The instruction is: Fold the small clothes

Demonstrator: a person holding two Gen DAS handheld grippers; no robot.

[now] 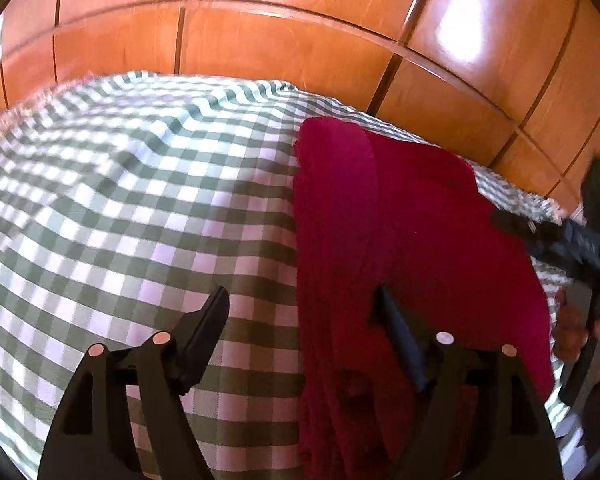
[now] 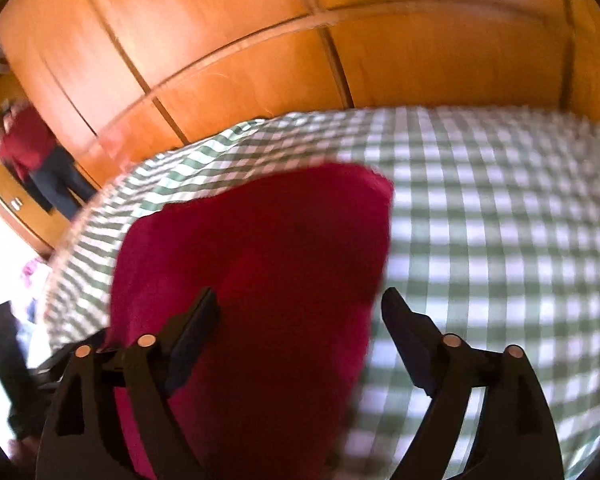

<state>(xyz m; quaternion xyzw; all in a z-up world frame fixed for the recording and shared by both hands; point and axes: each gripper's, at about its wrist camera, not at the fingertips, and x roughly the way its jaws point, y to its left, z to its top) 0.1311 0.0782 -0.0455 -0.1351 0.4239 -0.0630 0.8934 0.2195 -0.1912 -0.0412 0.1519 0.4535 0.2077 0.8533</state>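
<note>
A dark red garment (image 1: 400, 240) lies folded lengthwise on a green-and-white checked cloth (image 1: 140, 200). In the left wrist view my left gripper (image 1: 302, 298) is open above the garment's left edge, one finger over the cloth and one over the garment. My right gripper (image 1: 512, 220) shows at the garment's far right edge. In the right wrist view my right gripper (image 2: 300, 300) is open and empty above the red garment (image 2: 260, 260), its right finger over the checked cloth (image 2: 500, 220).
Orange wooden wardrobe doors (image 1: 300, 48) stand behind the checked surface. A mirror (image 2: 32, 160) at the left of the right wrist view reflects a person in a red top. The cloth has a fringed edge (image 2: 80, 224).
</note>
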